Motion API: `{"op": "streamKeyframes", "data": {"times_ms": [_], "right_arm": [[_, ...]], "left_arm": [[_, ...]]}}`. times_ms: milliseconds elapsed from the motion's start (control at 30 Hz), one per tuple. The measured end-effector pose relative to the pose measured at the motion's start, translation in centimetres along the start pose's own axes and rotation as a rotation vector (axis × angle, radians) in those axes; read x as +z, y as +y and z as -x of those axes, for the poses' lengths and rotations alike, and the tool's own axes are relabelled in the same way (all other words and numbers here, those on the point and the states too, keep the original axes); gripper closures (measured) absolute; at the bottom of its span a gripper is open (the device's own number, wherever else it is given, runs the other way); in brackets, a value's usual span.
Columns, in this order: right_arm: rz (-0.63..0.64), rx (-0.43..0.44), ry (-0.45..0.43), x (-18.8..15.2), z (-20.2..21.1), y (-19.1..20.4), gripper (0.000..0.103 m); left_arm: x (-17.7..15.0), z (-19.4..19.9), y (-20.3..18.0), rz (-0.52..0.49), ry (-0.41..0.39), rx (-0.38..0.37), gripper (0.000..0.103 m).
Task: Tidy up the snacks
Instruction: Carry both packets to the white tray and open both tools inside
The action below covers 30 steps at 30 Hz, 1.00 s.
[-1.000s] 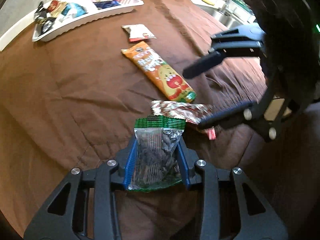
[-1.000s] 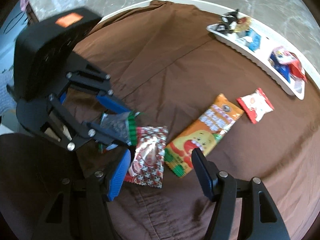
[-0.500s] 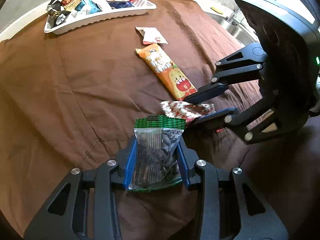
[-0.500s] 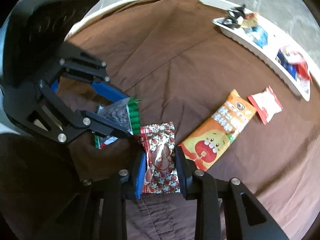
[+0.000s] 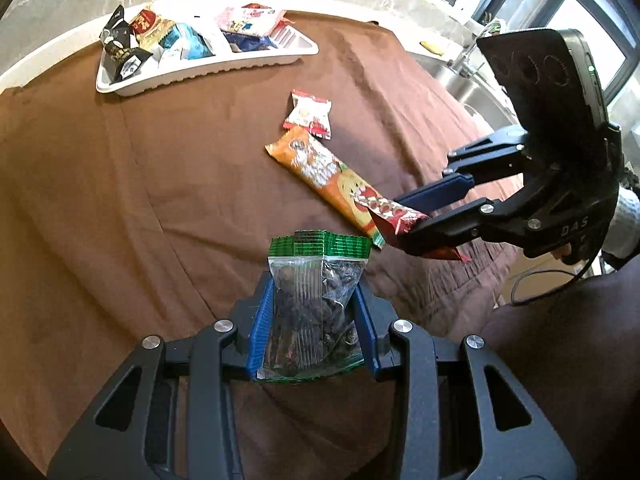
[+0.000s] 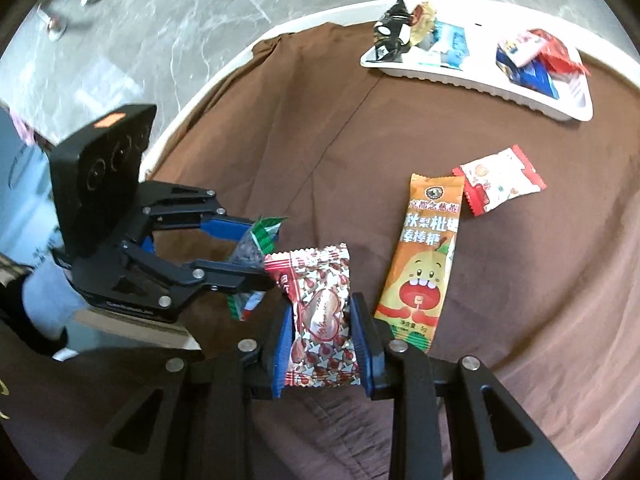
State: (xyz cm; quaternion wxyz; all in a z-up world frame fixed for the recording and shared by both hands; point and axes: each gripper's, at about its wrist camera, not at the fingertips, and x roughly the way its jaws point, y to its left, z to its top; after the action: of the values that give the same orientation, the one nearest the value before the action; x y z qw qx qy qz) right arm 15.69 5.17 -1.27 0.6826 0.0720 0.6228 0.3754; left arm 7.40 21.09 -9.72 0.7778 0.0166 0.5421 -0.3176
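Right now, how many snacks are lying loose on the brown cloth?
2: the long orange pear packet mid-cloth and the small red-and-white packet touching its far end. None seems hidden.

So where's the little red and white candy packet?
The little red and white packet lies on the brown cloth, touching the orange pear bar's top corner, between it and the white tray.
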Motion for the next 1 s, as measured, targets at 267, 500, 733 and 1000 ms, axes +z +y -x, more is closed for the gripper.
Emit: {"op": "streamKeyframes", "data": {"times_ms": [267, 500, 733, 1000], "right_arm": [[-0.105, 0.019, -0.066, 1.1, 2.0, -1.7, 0.073], [-0.174, 0.001, -0.141, 3.0, 4.6, -4.0, 0.073], [-0.241, -0.005, -0.219, 7.2, 5.7, -6.8, 0.073], [-0.272, -0.047, -0.304, 12.8, 6.6, -9.4, 0.073]], "left_arm": [[2.8, 0.5, 2.2, 0.034, -0.037, -0.011, 0.068], [7.5, 1.1, 4.4, 0.062, -0.106, -0.034, 0.068], [13.2, 1.1, 6.1, 0.046, -0.146, -0.030, 0.068], [20.0, -0.1, 9.8, 0.083, -0.182, -0.031, 0.068]]}}
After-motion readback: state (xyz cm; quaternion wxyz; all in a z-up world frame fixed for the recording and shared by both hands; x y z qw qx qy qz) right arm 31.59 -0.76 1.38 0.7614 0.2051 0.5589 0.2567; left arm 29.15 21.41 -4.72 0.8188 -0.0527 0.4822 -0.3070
